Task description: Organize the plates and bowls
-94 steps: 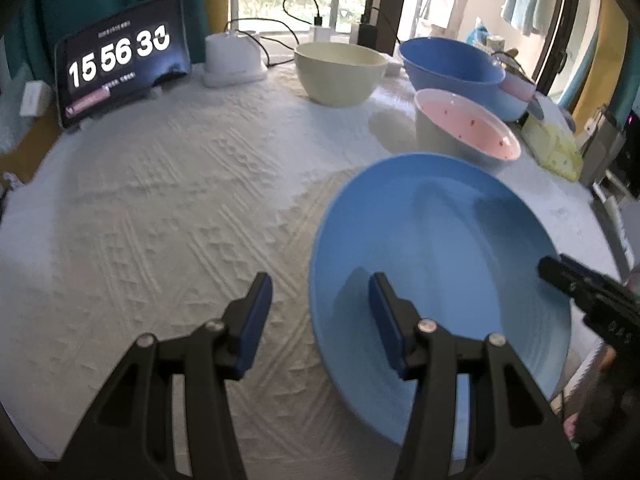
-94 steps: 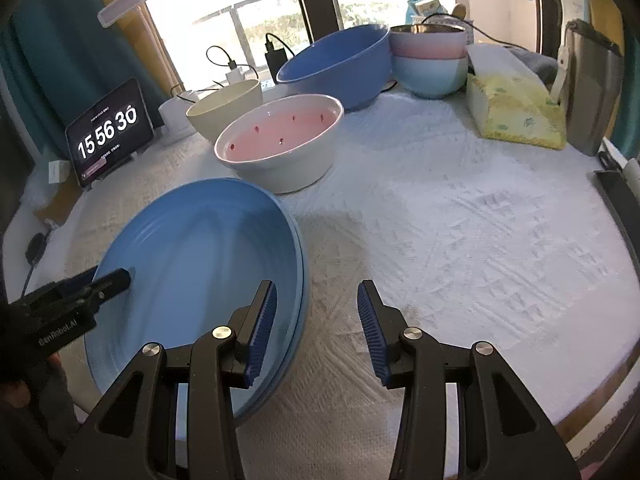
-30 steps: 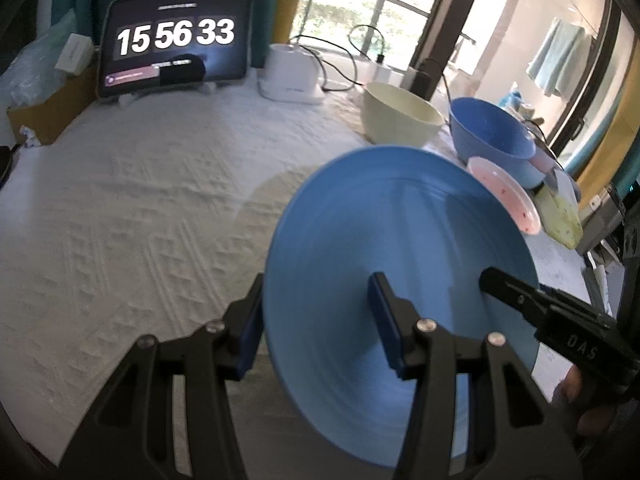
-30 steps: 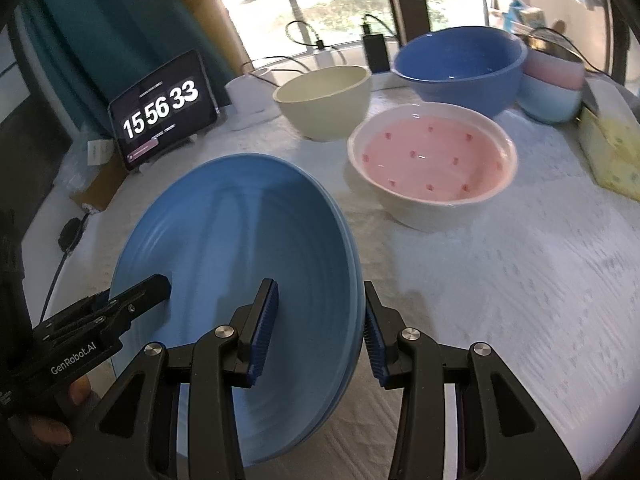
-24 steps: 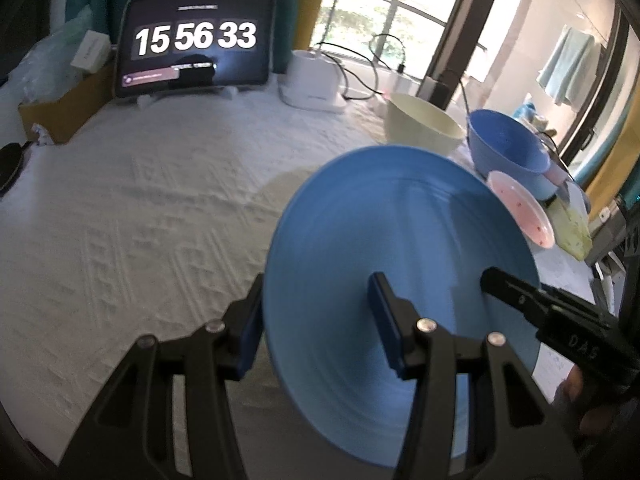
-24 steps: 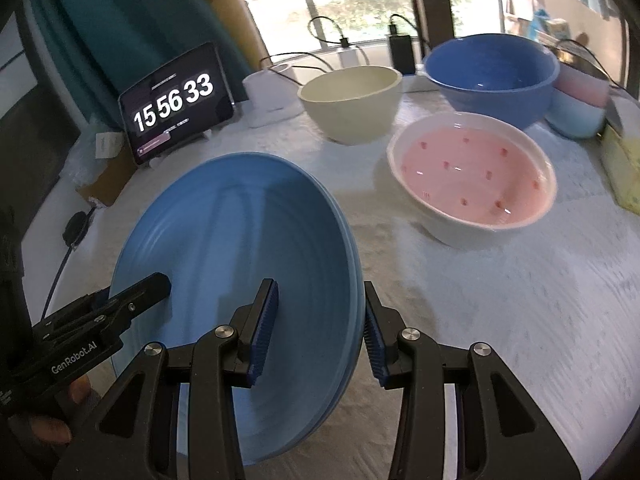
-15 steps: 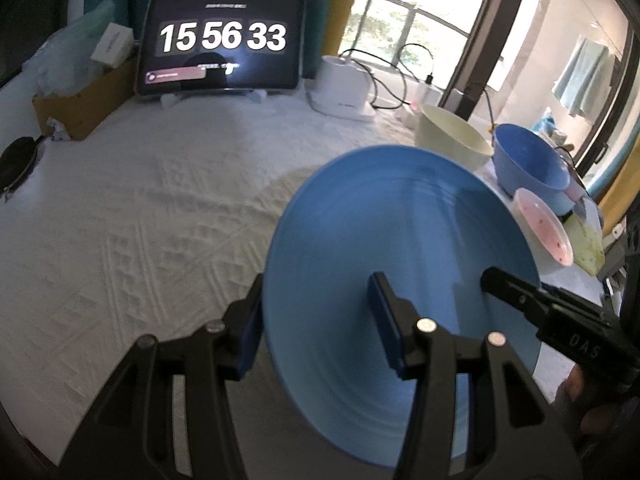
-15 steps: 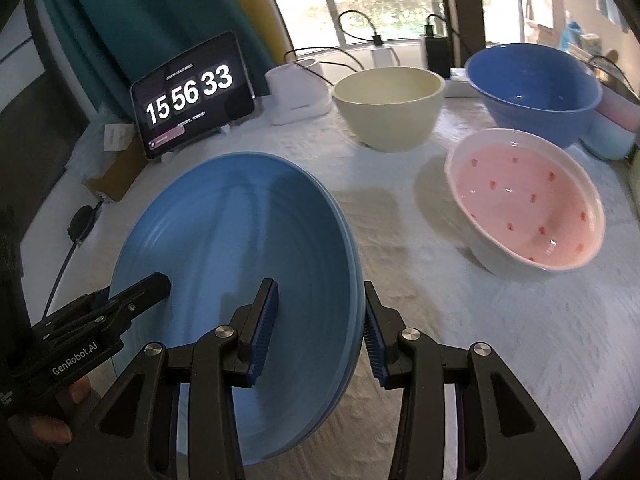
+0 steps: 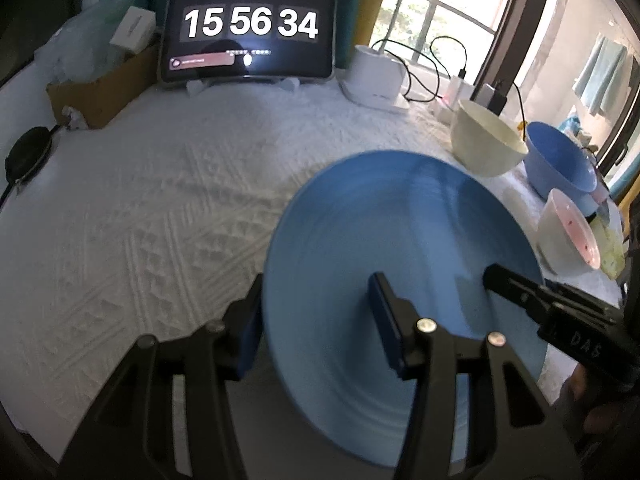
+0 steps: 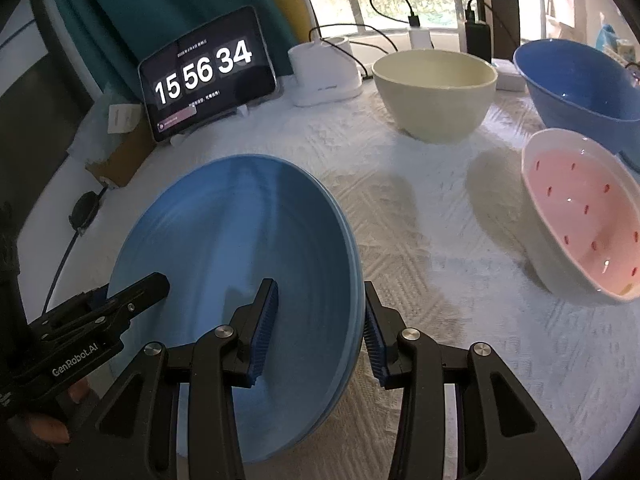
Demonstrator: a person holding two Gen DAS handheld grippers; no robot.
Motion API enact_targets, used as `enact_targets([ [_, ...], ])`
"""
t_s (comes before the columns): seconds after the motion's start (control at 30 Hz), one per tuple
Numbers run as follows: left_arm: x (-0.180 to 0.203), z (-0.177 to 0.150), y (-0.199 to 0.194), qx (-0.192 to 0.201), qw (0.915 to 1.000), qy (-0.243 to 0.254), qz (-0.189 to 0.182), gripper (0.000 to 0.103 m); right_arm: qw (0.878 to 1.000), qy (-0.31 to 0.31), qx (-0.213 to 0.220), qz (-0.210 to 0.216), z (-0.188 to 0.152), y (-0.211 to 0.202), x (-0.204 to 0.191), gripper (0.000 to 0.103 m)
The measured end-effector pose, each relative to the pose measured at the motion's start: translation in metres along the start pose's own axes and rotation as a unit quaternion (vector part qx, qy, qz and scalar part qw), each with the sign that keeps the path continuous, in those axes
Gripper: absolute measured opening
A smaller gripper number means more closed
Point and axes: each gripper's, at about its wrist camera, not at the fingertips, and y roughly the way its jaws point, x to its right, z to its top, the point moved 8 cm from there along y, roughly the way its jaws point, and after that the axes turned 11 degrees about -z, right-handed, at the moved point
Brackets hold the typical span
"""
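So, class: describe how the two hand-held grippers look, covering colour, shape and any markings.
Both are black angular frames with silver screws and ridged blue pads. The left hand-held gripper reads "GenRobot.AI" in white on its side; the right hand-held gripper shows "DAS". No cables or sleeves are visible.

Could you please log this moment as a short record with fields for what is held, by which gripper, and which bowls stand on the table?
held item: blue plate
left gripper: clamped on the plate's rim at one side
right gripper: clamped on the rim at the opposite side
plate pose: tilted, above the white tablecloth
bowls on table: cream bowl, blue bowl, pink-lined bowl
other: tablet clock
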Motion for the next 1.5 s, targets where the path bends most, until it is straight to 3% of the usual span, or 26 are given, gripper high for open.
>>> enact_targets([
  [0.43, 0.004, 0.001, 0.001, 0.014, 0.9993, 0.033, 0.013, 0.051, 1.000, -0.008, 0.009, -0.016, -0.005, 0.004, 0.001, 0.045],
  [0.7, 0.004, 0.001, -0.001, 0.010, 0.9996, 0.026, 0.002, 0.053, 1.000, -0.013, 0.013, -0.022, -0.005, 0.003, 0.001, 0.046],
  [0.9, 0.004, 0.002, -0.014, 0.033, 0.9993, 0.015, 0.004, 0.053, 0.999, -0.008, 0.012, -0.032, -0.010, -0.001, 0.010, 0.046],
  [1.23, 0.011, 0.009, -0.037, 0.061, 0.9973, 0.030, 0.027, 0.054, 0.998, 0.007, 0.042, -0.045, -0.009, -0.035, 0.036, 0.046],
  [1.5, 0.039, 0.016, -0.047, 0.072, 0.9964, 0.044, 0.011, 0.054, 0.996, 0.016, 0.072, -0.054, -0.006, -0.064, 0.058, 0.046],
])
